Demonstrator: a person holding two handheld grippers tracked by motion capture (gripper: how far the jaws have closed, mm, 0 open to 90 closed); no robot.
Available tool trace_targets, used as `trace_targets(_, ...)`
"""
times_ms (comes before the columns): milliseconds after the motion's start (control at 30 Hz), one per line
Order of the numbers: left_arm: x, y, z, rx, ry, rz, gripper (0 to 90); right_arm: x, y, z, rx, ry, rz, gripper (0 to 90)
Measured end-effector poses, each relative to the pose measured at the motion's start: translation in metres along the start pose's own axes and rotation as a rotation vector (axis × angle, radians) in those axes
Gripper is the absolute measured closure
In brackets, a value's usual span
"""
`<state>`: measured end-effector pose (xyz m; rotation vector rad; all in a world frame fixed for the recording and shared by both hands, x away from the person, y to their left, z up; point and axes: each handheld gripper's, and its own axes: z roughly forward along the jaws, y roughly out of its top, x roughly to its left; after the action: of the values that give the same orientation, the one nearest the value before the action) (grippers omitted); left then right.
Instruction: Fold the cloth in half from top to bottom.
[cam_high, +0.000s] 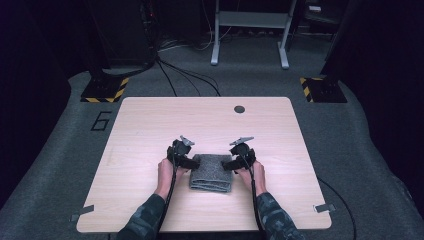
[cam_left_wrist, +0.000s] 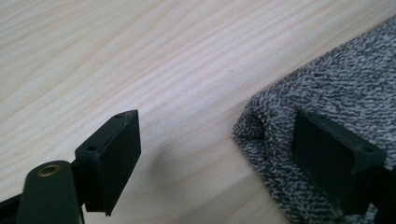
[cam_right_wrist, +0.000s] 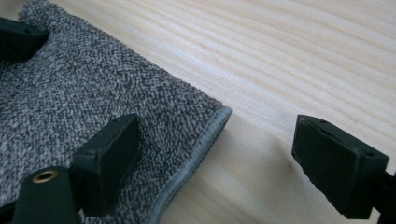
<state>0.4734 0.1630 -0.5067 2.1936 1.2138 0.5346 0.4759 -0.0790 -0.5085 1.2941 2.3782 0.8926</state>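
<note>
A folded grey towel (cam_high: 211, 172) lies on the light wooden table (cam_high: 150, 125), a little in front of its middle. My left gripper (cam_high: 192, 162) hovers at the towel's far left corner and my right gripper (cam_high: 228, 164) at its far right corner, each in a person's hand. In the left gripper view the left gripper (cam_left_wrist: 217, 126) stands open: one jaw is over the towel (cam_left_wrist: 336, 93), the other over bare wood. The right gripper (cam_right_wrist: 217, 126) is open too, straddling the towel's hemmed edge (cam_right_wrist: 196, 154). Neither presses on the cloth.
A dark round hole (cam_high: 239, 109) sits near the table's far edge. Grey tape tabs (cam_high: 81, 213) mark the front corners. On the carpet beyond stand two bases with yellow-black stripes (cam_high: 105, 89), cables and a metal frame (cam_high: 250, 20).
</note>
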Motion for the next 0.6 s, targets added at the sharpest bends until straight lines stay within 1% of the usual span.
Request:
trace_targets(33, 0.0, 0.0, -0.003, -0.006, -0.003, -0.002, 16.2, 0.001, 0.0, -0.003, 0.0, 0.001, 0.006, 14.8)
trace_targets(67, 0.001, -0.001, -0.007, -0.014, -0.009, -0.007, 16.1, 0.001, -0.001, -0.006, -0.01, 0.0, -0.002, 14.5)
trace_targets(100, 0.001, -0.002, -0.013, -0.02, -0.021, -0.007, 15.8, 0.002, -0.001, -0.01, -0.011, 0.008, 0.002, 14.5)
trace_targets(167, -0.002, -0.006, -0.022, -0.041, -0.038, -0.008, 15.6, 0.004, -0.003, -0.017, -0.024, 0.01, 0.005, 14.5)
trace_targets(233, -0.006, -0.012, -0.029, -0.039, -0.058, -0.002, 15.4, 0.006, -0.006, -0.024, -0.033, 0.022, -0.009, 14.4)
trace_targets(267, -0.008, -0.014, -0.032, -0.033, -0.055, 0.007, 15.4, 0.007, -0.008, -0.027, -0.035, 0.023, -0.02, 14.4)
trace_targets(300, -0.01, -0.017, -0.033, -0.043, -0.054, 0.01, 15.3, 0.008, -0.01, -0.029, -0.035, 0.025, -0.025, 14.4)
trace_targets(333, -0.012, -0.021, -0.035, -0.031, -0.06, 0.018, 15.3, 0.009, -0.011, -0.031, -0.035, 0.031, -0.028, 14.4)
trace_targets(367, -0.014, -0.025, -0.036, -0.029, -0.064, 0.024, 15.2, 0.01, -0.013, -0.033, -0.039, 0.036, -0.029, 14.4)
trace_targets(400, -0.015, -0.028, -0.036, -0.024, -0.06, 0.034, 15.1, 0.013, -0.016, -0.035, -0.036, 0.044, -0.027, 14.3)
trace_targets(467, -0.017, -0.034, -0.034, -0.012, -0.053, 0.041, 15.1, 0.017, -0.022, -0.037, -0.033, 0.046, -0.041, 14.3)
trace_targets(500, -0.017, -0.036, -0.033, -0.008, -0.065, 0.031, 15.0, 0.019, -0.024, -0.037, -0.029, 0.05, -0.054, 14.3)
trace_targets(533, -0.016, -0.038, -0.034, -0.008, -0.068, 0.024, 14.8, 0.021, -0.027, -0.037, -0.037, 0.047, -0.056, 14.4)
trace_targets(567, -0.015, -0.039, -0.036, -0.015, -0.068, 0.02, 14.4, 0.022, -0.03, -0.038, -0.048, 0.054, -0.064, 14.3)
trace_targets(600, -0.014, -0.041, -0.039, -0.025, -0.07, 0.009, 13.8, 0.023, -0.032, -0.04, -0.051, 0.052, -0.066, 14.2)
